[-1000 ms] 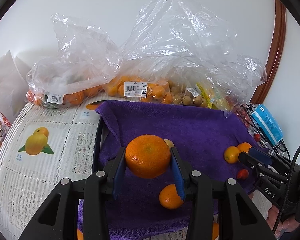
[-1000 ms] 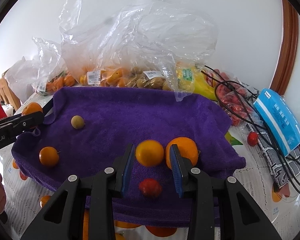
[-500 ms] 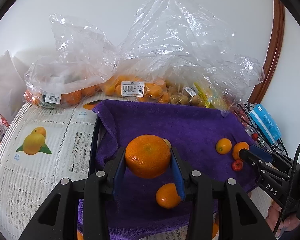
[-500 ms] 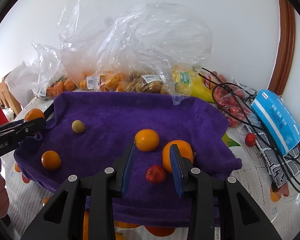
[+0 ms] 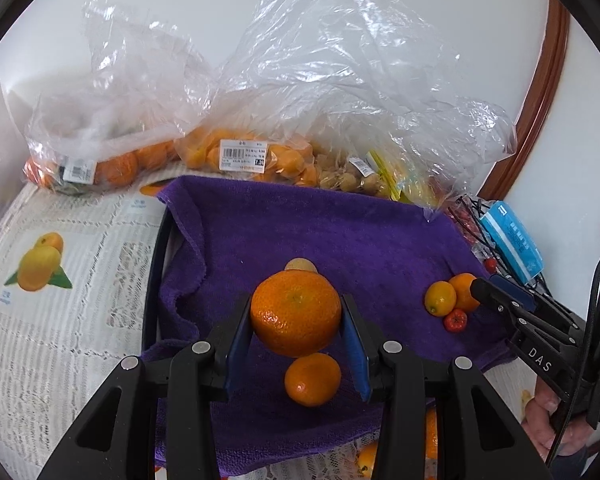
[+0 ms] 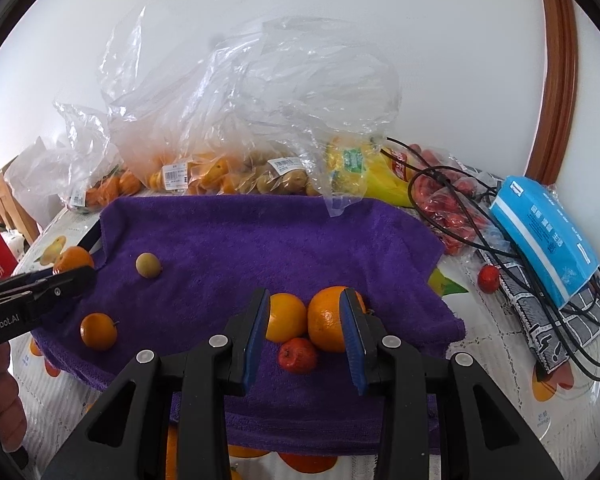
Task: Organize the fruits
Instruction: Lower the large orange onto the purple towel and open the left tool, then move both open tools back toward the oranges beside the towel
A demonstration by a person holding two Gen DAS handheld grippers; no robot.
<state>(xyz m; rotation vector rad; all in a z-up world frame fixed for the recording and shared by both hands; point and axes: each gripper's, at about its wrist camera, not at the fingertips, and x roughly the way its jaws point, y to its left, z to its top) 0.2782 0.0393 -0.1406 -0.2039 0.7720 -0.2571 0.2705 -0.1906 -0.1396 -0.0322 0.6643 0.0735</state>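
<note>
While clear plastic bags (image 5: 236, 128) hold oranges, the left gripper (image 5: 296, 314) squeezes a big round orange mandarin (image 5: 295, 312), stem dimple up; the right gripper (image 6: 304, 320) is narrow, holding nothing.

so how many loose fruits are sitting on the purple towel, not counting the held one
5: small orange front left, tan fruit behind it, then yellow-orange one, orange and small red fruit clustered together.

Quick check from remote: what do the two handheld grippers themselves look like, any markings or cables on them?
Both are black plastic frames with silver rivets and blue finger pads. The right gripper carries white "DAS" lettering and a black cable; the left gripper reads "GenRobot.AI". No sleeves show.
</note>
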